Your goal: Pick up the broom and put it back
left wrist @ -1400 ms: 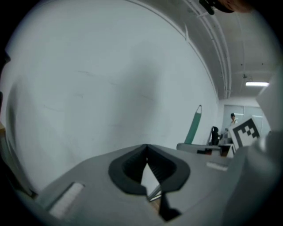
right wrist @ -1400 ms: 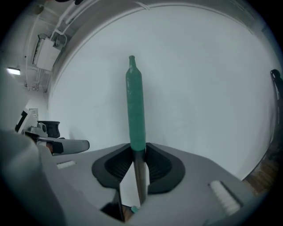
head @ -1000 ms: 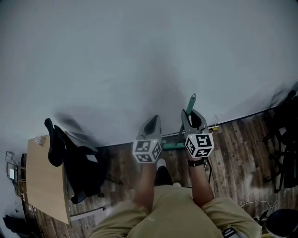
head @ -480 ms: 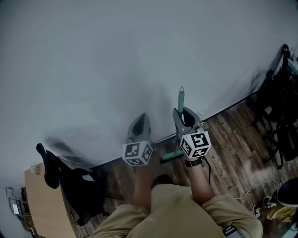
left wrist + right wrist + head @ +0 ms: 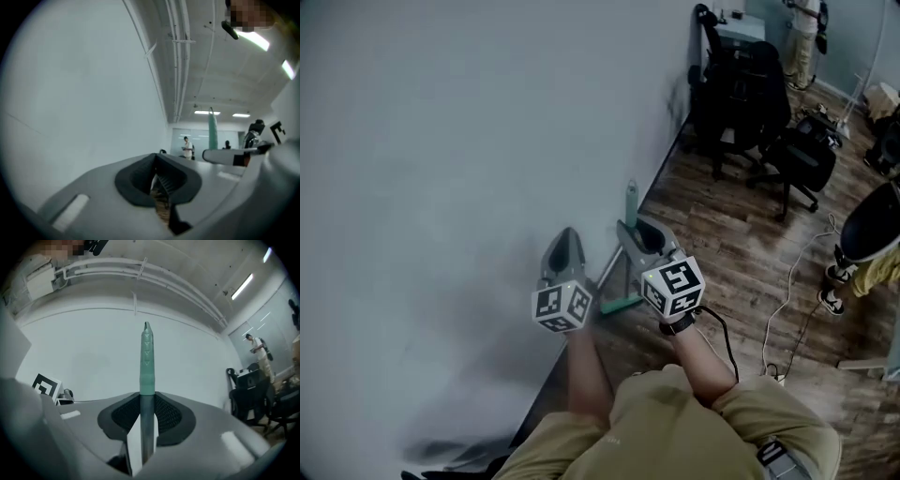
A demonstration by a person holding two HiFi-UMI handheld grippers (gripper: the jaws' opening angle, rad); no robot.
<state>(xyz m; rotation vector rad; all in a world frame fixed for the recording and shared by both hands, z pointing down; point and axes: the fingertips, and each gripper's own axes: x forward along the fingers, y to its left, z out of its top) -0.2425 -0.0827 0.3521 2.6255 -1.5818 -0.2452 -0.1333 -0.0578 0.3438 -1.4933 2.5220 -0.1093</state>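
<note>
The right gripper point(image 5: 147, 414) was clamped on the broom point(image 5: 147, 362). Its ribbed pads point(image 5: 166, 416) pressed the grey shaft from both sides, just below the green grip. The left gripper point(image 5: 158, 180) was closed, its jaws meeting at the tips with nothing between them. In the head view it point(image 5: 565, 242) was just beside the right gripper point(image 5: 634, 230), on the wall side, and apart from the broom point(image 5: 630, 199).

A plain pale wall point(image 5: 441, 141) stood close ahead and to the left of both grippers and filled that side of the view. Its foot ran away diagonally toward the upper right. The broom's green head point(image 5: 622, 303) hung low near that edge, below the two grippers; whether it touched the wood floor point(image 5: 741, 234) could not be told.

Along the wall farther on, black office chairs point(image 5: 741, 84) crowded the corner beside a desk point(image 5: 739, 28). A thin cable point(image 5: 797, 300) trailed over the boards to the right. In the right gripper view a person point(image 5: 257, 350) stood well away behind the chairs.

Open floor lay to the right of the grippers, between them and the chairs. The wall closed off the left side.

The broom stood close to upright, its long axis running up and down. The tapered green grip pointed up toward the ceiling pipes point(image 5: 140, 275), and the head was at the bottom.
</note>
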